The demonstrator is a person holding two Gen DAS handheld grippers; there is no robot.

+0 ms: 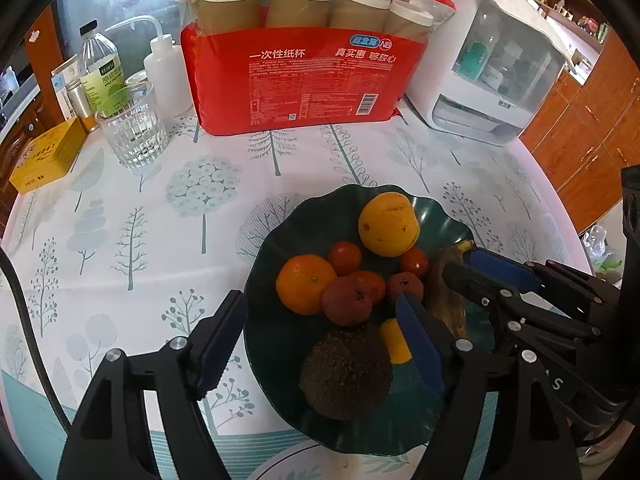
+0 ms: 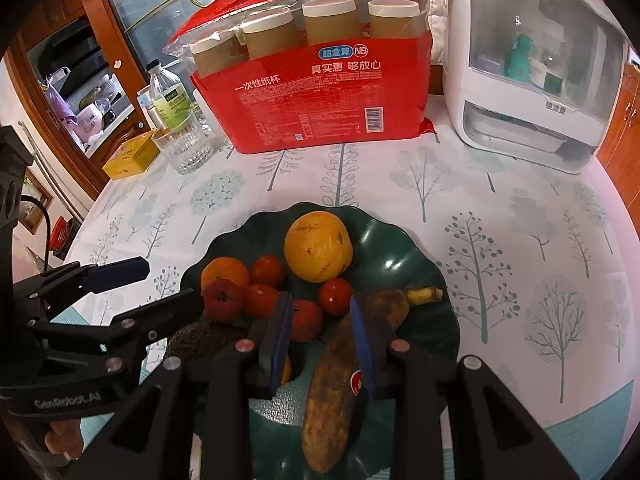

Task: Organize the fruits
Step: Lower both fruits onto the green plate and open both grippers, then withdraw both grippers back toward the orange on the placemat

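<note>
A dark green plate (image 1: 280,248) (image 2: 400,248) holds a large yellow-orange fruit (image 1: 388,224), a mandarin (image 1: 306,284), small red tomatoes (image 1: 345,258), a dark round fruit (image 1: 346,374) and a brown banana (image 2: 332,380). My left gripper (image 1: 320,298) hangs open over the plate's near side. The dark round fruit lies between its fingers, untouched by the pads. My right gripper (image 2: 320,298) has its jaws nearly together with nothing pinched. The banana runs slantwise under its right finger (image 2: 362,344). The right gripper (image 1: 460,262) also shows in the left wrist view, above the banana's stem end.
A red pack of paper cups (image 1: 296,80) and a white appliance (image 1: 492,68) stand behind the plate. A ribbed glass (image 1: 134,128), bottles and a yellow box (image 1: 44,160) crowd the back left. The tree-print tablecloth (image 2: 520,240) ends at a curved edge on the right.
</note>
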